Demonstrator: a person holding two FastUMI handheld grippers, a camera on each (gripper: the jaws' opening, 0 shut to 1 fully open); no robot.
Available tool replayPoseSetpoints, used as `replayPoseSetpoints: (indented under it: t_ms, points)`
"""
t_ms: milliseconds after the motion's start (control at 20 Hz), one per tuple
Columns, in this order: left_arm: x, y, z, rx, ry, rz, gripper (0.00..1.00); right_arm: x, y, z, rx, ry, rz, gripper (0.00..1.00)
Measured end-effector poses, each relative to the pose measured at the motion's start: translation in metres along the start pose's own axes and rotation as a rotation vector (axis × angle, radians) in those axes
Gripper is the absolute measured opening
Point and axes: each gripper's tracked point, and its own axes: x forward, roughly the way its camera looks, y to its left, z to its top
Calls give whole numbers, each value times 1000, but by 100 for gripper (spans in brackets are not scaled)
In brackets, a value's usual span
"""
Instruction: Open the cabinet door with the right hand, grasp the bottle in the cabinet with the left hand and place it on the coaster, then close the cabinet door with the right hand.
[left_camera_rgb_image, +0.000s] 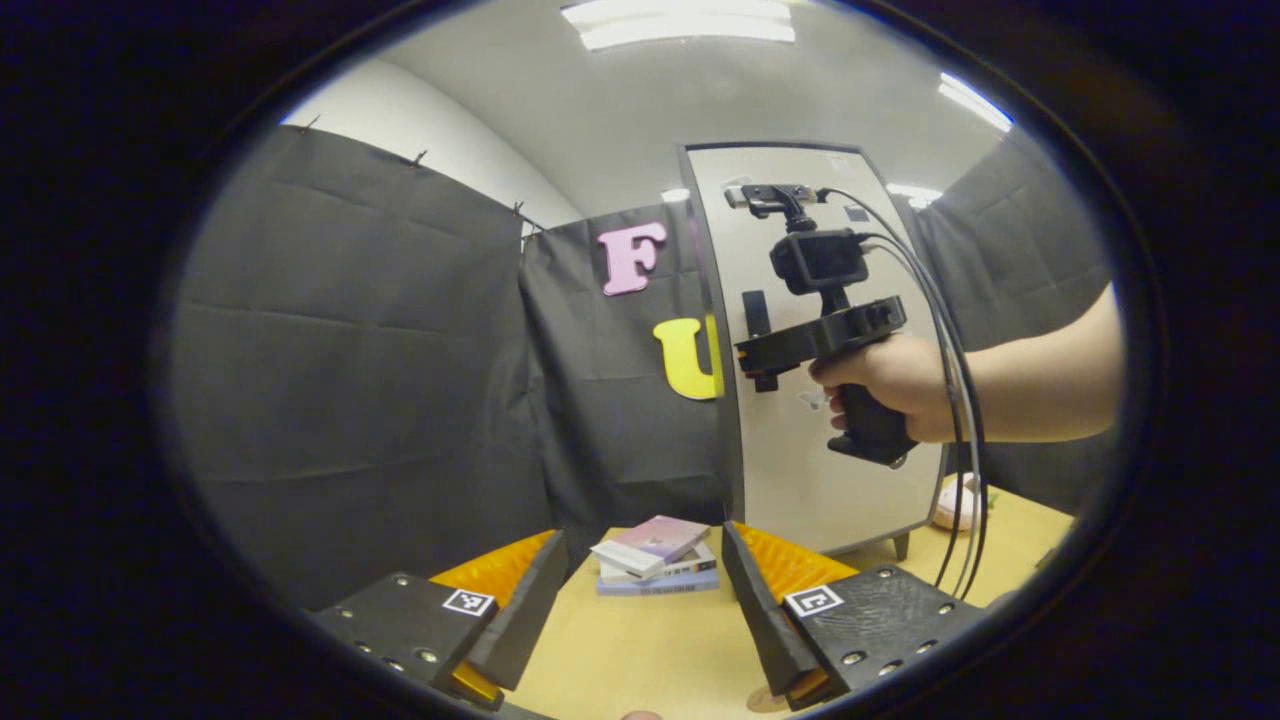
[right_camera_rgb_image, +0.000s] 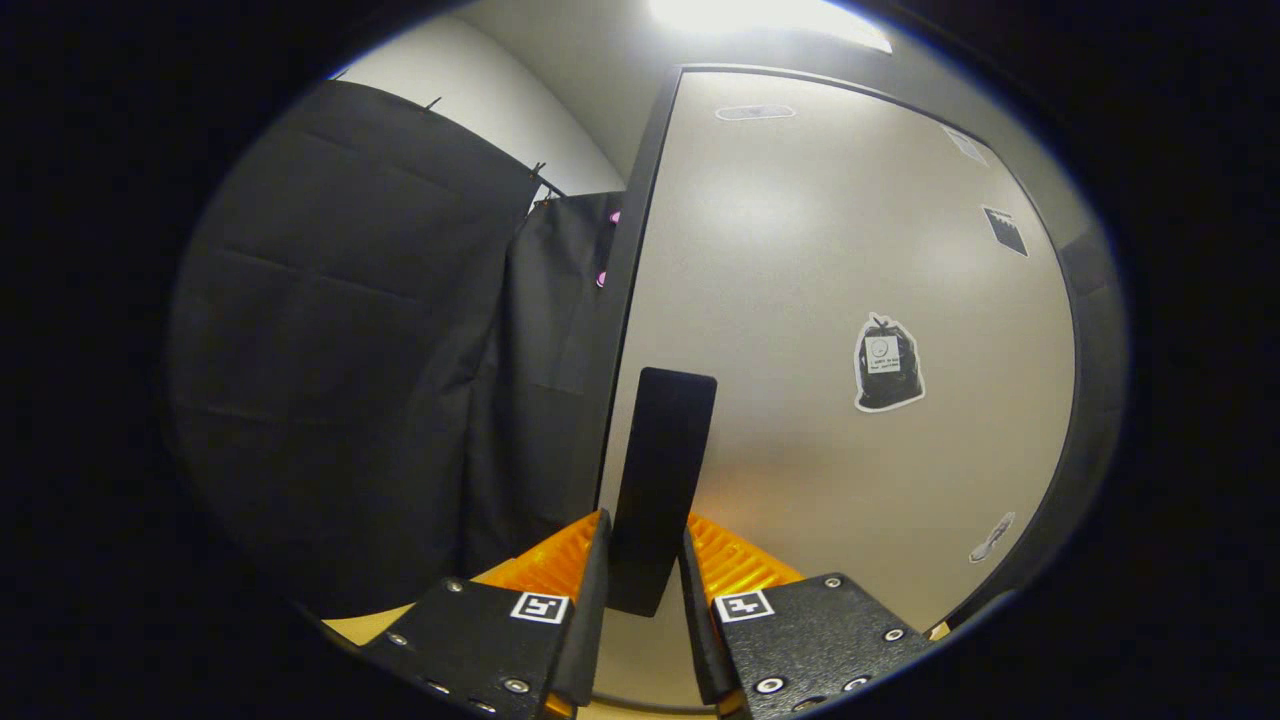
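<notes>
Background: black cloth wall behind a wooden table (left_camera_rgb_image: 640, 650).
Cabinet door (right_camera_rgb_image: 850, 300): right of centre, appears shut.
Handle (right_camera_rgb_image: 660, 480): lower centre, upright between the fingers.
Right gripper (right_camera_rgb_image: 645, 600): pressed together on the handle.
Left gripper (left_camera_rgb_image: 640, 600): spread, holding nothing, books (left_camera_rgb_image: 655, 565) beyond.

The cabinet door (right_camera_rgb_image: 850, 330) is a tall, pale grey panel with a dark frame, standing upright and shut against its cabinet. A flat, black, upright handle (right_camera_rgb_image: 662, 480) sits on the door close to the door's left edge, about halfway up. Small stickers dot the panel to the right of the handle, one of them dark and bag-shaped. In the left gripper view the same door (left_camera_rgb_image: 800, 470) stands on short feet on the wooden surface (left_camera_rgb_image: 650, 650), the handle (left_camera_rgb_image: 756, 315) showing as a small black bar near its left edge.
</notes>
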Motion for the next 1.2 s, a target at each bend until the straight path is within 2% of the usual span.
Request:
replayPoseSetpoints:
  t_ms: [50,200,450,750,950,1200]
  points:
    - [-1,5,-1,-19,-1,11,89,1,0,0,19,9,13,39]
    - [5,15,-7,-57,10,28,89,1,1,-3,118,60,70,30]
    - [14,24,-8,-67,7,41,89,-3,3,-4,109,73,123,17]
    - [47,26,-7,-43,3,19,89,-38,9,4,104,69,237,17]
    - [73,8,-6,-9,35,-11,89,-74,5,10,122,74,309,17]
    - [56,-14,-3,8,32,16,89,-113,-8,15,150,66,399,17]
